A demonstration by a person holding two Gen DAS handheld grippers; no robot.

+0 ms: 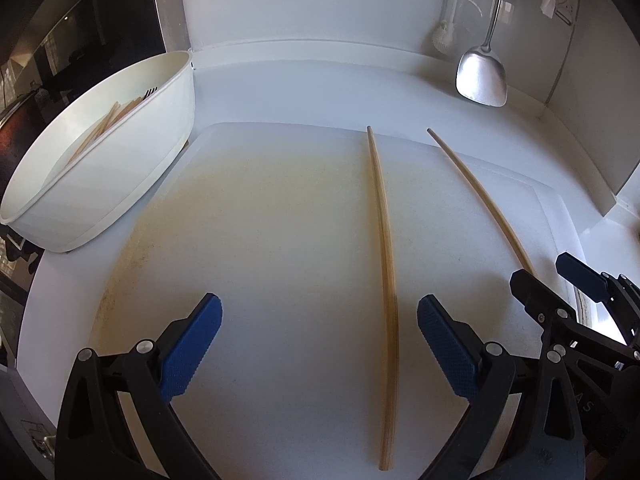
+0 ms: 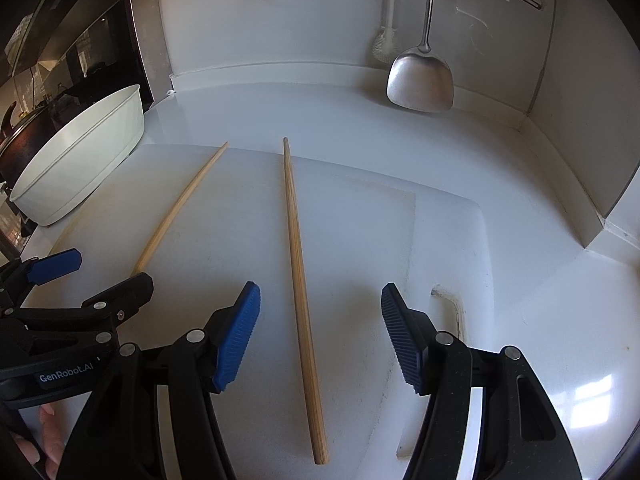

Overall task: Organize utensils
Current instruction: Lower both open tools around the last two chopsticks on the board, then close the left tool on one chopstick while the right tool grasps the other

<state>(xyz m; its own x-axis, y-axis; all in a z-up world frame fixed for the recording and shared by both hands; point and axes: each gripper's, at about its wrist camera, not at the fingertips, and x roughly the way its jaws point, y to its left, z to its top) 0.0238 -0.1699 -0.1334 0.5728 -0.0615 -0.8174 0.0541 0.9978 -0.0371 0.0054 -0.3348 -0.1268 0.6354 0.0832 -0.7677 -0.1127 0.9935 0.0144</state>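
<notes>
Two wooden chopsticks lie apart on a white cutting board (image 1: 260, 240). In the left wrist view one chopstick (image 1: 384, 280) lies between my open left gripper (image 1: 320, 320) fingers, nearer the right pad; the other chopstick (image 1: 480, 200) runs to the right toward my right gripper (image 1: 548, 276). In the right wrist view the chopstick (image 2: 298, 280) lies between the open jaws of my right gripper (image 2: 320, 308), and the second chopstick (image 2: 180, 208) lies to the left by my left gripper (image 2: 100, 272). A white oval bin (image 1: 120, 168) at left holds several chopsticks and a fork.
A metal spatula (image 1: 482, 76) and a white brush (image 1: 442, 38) hang on the back wall. A wall corner juts out at right (image 2: 580, 184). The bin also shows in the right wrist view (image 2: 80, 160). Dark glass surface at the far left.
</notes>
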